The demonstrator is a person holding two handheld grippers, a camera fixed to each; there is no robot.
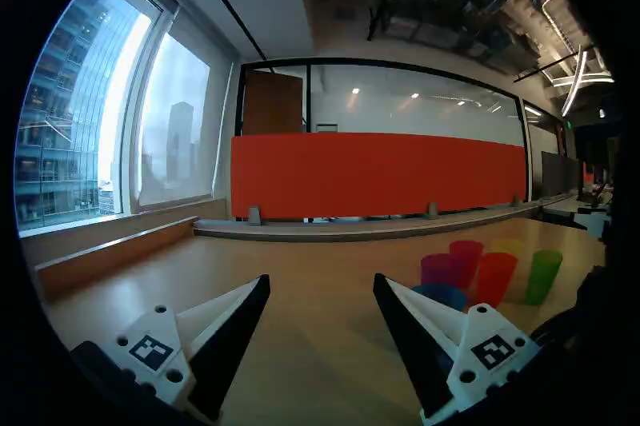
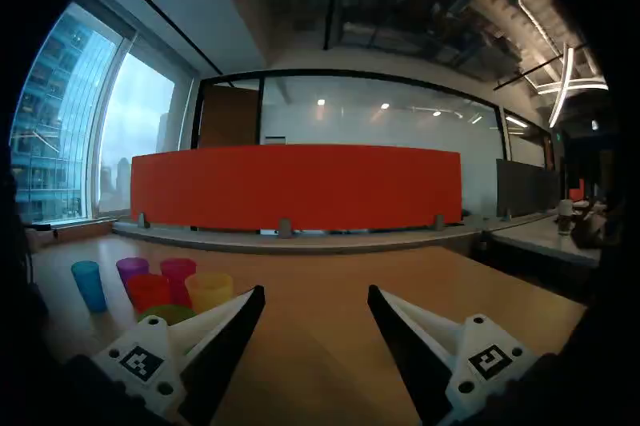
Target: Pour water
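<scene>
Judging by looks, the plastic cups (image 1: 494,278) seem light, squashy and tippy, best pinched gently mid-wall; left hand-held gripper (image 1: 321,277) and right hand-held gripper (image 2: 316,288) gape wide, empty.

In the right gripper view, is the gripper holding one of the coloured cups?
No, the right gripper is open and grips nothing, and the coloured cups stand on the table off to one side.

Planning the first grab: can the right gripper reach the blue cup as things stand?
Probably yes. The right gripper is open, and the blue cup stands apart from the other cups, its near side unblocked on the table.
</scene>
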